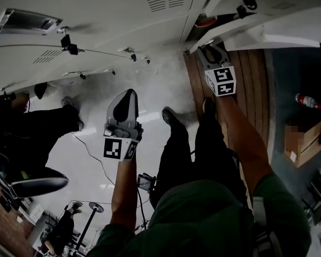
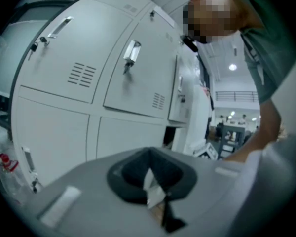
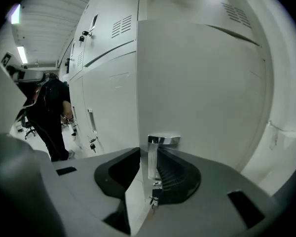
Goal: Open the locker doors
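White lockers [image 1: 112, 15] run across the top of the head view. One locker door [image 3: 202, 98] stands swung out, with its edge toward me. My right gripper [image 1: 208, 50] is at that edge. In the right gripper view the right gripper [image 3: 155, 164] has its jaws round the door's chrome handle [image 3: 163, 141], the ribbed pad against it. My left gripper [image 1: 129, 93] hangs in the air away from the lockers, tips together and holding nothing. The left gripper view shows the left gripper [image 2: 150, 174] facing closed doors with handles [image 2: 131, 51] and one door ajar [image 2: 179, 90].
A person in black [image 1: 37, 122] stands at the lockers on the left. Keys [image 1: 69, 44] hang from locks. A cable [image 1: 91, 154] trails over the pale floor. A wooden strip [image 1: 251, 74], a red bottle [image 1: 307, 100] and a cardboard box [image 1: 305, 138] lie right.
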`<action>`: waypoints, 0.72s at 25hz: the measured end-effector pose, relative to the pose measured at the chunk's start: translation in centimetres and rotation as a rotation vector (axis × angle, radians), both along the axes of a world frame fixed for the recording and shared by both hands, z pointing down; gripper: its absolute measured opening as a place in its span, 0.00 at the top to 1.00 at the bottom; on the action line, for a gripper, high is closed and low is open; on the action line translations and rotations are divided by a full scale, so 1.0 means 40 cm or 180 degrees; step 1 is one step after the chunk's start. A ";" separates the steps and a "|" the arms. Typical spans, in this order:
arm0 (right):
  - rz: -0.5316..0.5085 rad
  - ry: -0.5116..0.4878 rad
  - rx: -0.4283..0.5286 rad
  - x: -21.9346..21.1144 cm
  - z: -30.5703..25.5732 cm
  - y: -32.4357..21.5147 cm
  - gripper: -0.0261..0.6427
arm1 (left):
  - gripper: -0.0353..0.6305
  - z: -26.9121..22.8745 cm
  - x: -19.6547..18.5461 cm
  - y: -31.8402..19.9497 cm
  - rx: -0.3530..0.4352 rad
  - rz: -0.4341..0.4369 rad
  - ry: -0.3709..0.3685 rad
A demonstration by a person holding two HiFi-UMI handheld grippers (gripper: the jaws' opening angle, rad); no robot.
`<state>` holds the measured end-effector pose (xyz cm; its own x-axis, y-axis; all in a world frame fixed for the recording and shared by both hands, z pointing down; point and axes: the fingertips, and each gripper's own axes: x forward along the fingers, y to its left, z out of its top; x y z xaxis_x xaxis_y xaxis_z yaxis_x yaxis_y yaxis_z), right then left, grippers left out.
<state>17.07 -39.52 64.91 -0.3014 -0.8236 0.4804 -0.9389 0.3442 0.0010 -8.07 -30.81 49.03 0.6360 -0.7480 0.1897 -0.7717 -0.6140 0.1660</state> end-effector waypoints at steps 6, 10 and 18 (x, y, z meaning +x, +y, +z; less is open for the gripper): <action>0.0300 0.0053 0.0006 0.053 -0.001 0.128 0.81 | 0.94 0.018 0.022 0.003 -0.0041 0.0027 -0.0002; 0.0471 0.0052 -0.0069 0.084 0.004 0.198 0.86 | 0.94 0.023 0.039 0.010 -0.0031 0.0047 -0.0023; 0.0890 0.0018 -0.0266 0.187 0.008 0.318 0.86 | 0.94 0.015 0.063 0.017 -0.0051 0.0065 -0.0012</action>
